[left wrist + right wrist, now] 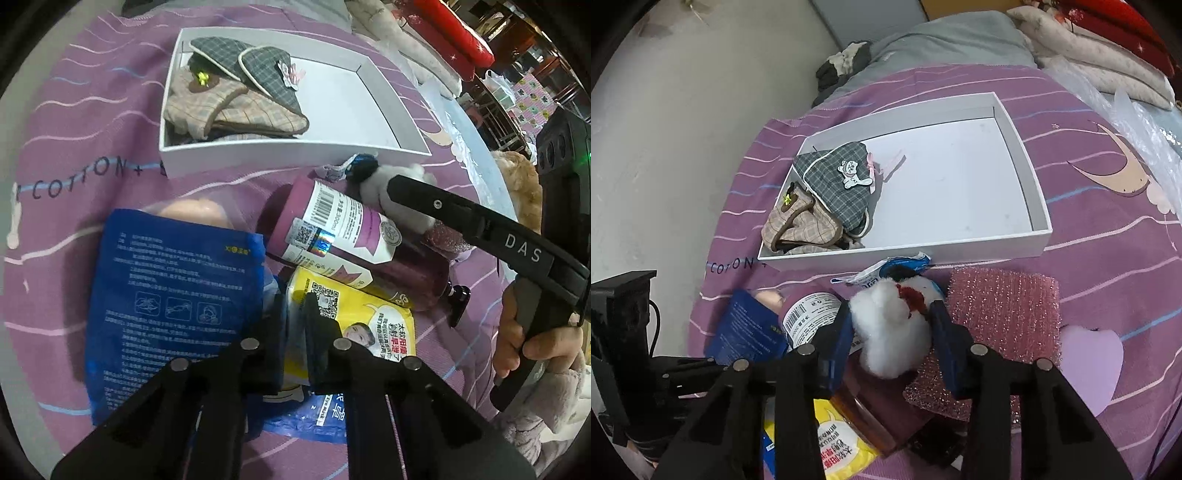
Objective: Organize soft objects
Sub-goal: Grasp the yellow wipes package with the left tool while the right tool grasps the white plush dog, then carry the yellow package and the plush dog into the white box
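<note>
Left wrist view: left gripper [293,328] fingers clenched on the yellow packet [354,314], lying on the bed beside the white box [295,153].

Right wrist view: right gripper [892,332] fingers grasping the white plush toy [892,328]. Pick-up step; next, lift it into the box.

One white box [1034,206] holds two plaid pouches [834,177]. Outside it lie one purple bottle [343,236], one blue packet [166,295], one yellow packet [369,314], one white plush toy [890,325], one pink sponge [1004,314].
</note>
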### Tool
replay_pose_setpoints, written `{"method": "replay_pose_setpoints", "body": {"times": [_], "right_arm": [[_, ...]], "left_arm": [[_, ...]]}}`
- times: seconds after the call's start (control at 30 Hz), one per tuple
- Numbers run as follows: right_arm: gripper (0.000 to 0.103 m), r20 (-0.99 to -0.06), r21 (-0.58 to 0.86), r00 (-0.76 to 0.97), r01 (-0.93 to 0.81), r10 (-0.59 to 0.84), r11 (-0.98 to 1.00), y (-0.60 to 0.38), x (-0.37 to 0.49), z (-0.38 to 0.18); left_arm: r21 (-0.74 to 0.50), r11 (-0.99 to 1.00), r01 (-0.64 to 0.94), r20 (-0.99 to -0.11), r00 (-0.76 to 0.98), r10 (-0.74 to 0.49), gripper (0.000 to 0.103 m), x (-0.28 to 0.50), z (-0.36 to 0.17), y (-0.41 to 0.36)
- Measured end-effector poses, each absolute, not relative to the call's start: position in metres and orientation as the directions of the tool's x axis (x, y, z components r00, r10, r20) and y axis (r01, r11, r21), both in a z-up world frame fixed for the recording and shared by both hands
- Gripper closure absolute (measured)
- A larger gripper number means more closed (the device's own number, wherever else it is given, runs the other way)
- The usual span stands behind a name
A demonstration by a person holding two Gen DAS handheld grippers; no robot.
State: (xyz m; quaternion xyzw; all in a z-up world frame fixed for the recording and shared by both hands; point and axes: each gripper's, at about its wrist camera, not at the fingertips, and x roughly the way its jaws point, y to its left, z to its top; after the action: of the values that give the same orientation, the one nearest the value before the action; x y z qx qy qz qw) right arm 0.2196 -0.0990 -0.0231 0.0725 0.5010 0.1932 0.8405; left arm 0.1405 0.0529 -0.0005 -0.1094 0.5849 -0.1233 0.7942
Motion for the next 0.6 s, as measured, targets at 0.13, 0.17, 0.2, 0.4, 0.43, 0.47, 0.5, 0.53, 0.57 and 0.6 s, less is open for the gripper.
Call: {"method": "replay_pose_setpoints", "body": {"times": [0.13,0.17,0.2,0.4,0.43,0.47,0.5,0.53,0.57,0.6], "right_arm": [[0.065,-0.800,0.326,0.438,-0.259,0.411,0.909,-0.099,0.216,-0.014],[0.065,-0.791,0.334,0.444,-0.264,0.422,0.905,-0.099,0.215,-0.010],[0.065,-0.784,0.340,0.448,-0.267,0.429,0.901,-0.100,0.214,-0.007],[0.065,-0.728,0.388,0.483,-0.294,0.486,0.873,-0.105,0.206,0.018],[0.065,-0.717,0.400,0.486,-0.300,0.499,0.866,-0.106,0.205,0.021],[0.065,-0.709,0.409,0.488,-0.304,0.510,0.860,-0.107,0.204,0.024],[0.065,-0.695,0.425,0.490,-0.310,0.526,0.851,-0.108,0.203,0.028],[0.065,-0.680,0.446,0.488,-0.317,0.547,0.837,-0.109,0.202,0.030],[0.065,-0.668,0.463,0.484,-0.323,0.565,0.825,-0.110,0.202,0.032],[0.065,-0.654,0.482,0.480,-0.330,0.584,0.812,-0.111,0.202,0.035]], "left_arm": [[-0.306,0.950,0.064,-0.896,0.317,-0.310,0.094,0.140,0.010,0.057],[-0.307,0.950,0.063,-0.893,0.326,-0.311,0.095,0.138,0.014,0.057],[-0.311,0.948,0.062,-0.887,0.339,-0.313,0.095,0.136,0.019,0.059],[-0.326,0.944,0.047,-0.859,0.403,-0.316,0.096,0.128,0.041,0.066],[-0.328,0.943,0.047,-0.855,0.410,-0.318,0.096,0.127,0.043,0.066],[-0.333,0.942,0.047,-0.849,0.419,-0.321,0.096,0.126,0.046,0.065],[-0.340,0.940,0.045,-0.843,0.428,-0.325,0.096,0.125,0.050,0.066],[-0.342,0.939,0.043,-0.839,0.437,-0.326,0.096,0.125,0.053,0.066],[-0.345,0.938,0.037,-0.834,0.447,-0.324,0.096,0.125,0.056,0.067],[-0.350,0.936,0.030,-0.827,0.459,-0.324,0.096,0.126,0.060,0.069]]}}
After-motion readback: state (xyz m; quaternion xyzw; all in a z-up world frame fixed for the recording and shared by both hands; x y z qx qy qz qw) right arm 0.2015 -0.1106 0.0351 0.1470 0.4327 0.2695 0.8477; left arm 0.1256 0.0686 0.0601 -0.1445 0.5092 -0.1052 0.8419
